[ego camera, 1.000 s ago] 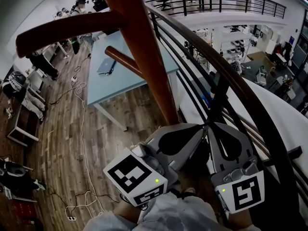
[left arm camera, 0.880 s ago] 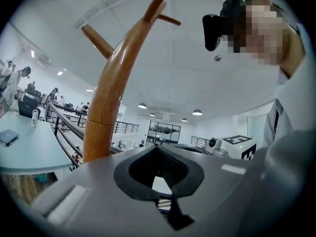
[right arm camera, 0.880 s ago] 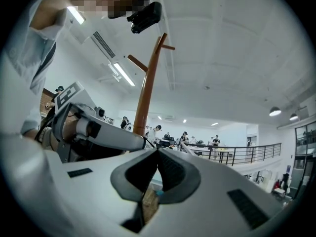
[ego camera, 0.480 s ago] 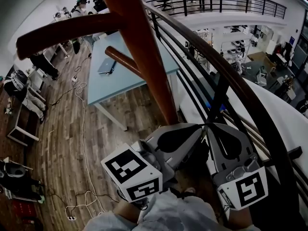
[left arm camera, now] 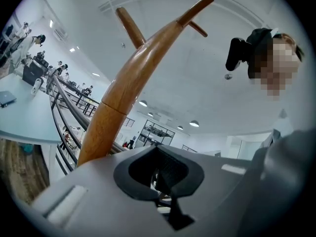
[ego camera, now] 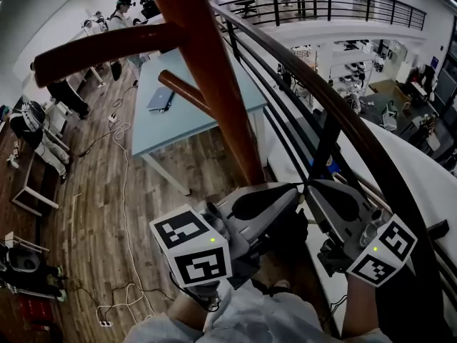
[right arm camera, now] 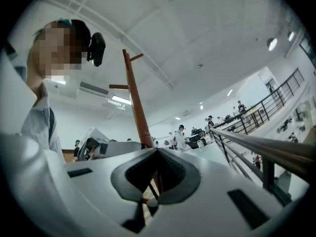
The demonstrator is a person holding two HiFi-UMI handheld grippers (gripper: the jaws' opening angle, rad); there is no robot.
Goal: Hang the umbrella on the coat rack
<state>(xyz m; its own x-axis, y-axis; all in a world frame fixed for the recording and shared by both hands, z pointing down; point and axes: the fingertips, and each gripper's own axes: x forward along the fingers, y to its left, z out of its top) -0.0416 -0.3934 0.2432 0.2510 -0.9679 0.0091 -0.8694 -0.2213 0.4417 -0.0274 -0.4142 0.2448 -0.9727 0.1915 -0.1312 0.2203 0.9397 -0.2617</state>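
Head view: coat rack point(ego camera: 214, 84) stands upright on the wooden floor point(ego camera: 93, 213), its brown pole running from the top edge of the frame down to just above the two grippers. Foot of the pole hidden behind them. One peg point(ego camera: 100, 48) reaches out toward the left edge; a second, shorter peg point(ego camera: 187, 95) juts out lower, over the table point(ego camera: 153, 131).

Rack sits between the table's right-hand edge and the dark railing point(ego camera: 343, 120), close to both (contact not readable).

Left gripper point(ego camera: 289, 190): jaws closed tip to tip, nothing clamped between them. Its own view confirms this, tips meeting at the left gripper point(left arm camera: 158, 147) with only background visible through the opening behind them. Coat rack point(left arm camera: 128, 78) rises just beyond its jaws, to their left.

Right gripper point(ego camera: 314, 188): jaws likewise pressed together and empty, per its own view of the right gripper point(right arm camera: 158, 149). Coat rack point(right arm camera: 136, 102) stands behind the tips, slightly left of them; railing point(right arm camera: 266, 149) runs off to the right edge.

Both sets of tips converge side by side just below the bottom of the pole (touching each other or not: cannot tell).

Laptop point(ego camera: 158, 98) lies near the table's left edge. Cables point(ego camera: 121, 191) trail across the floor.
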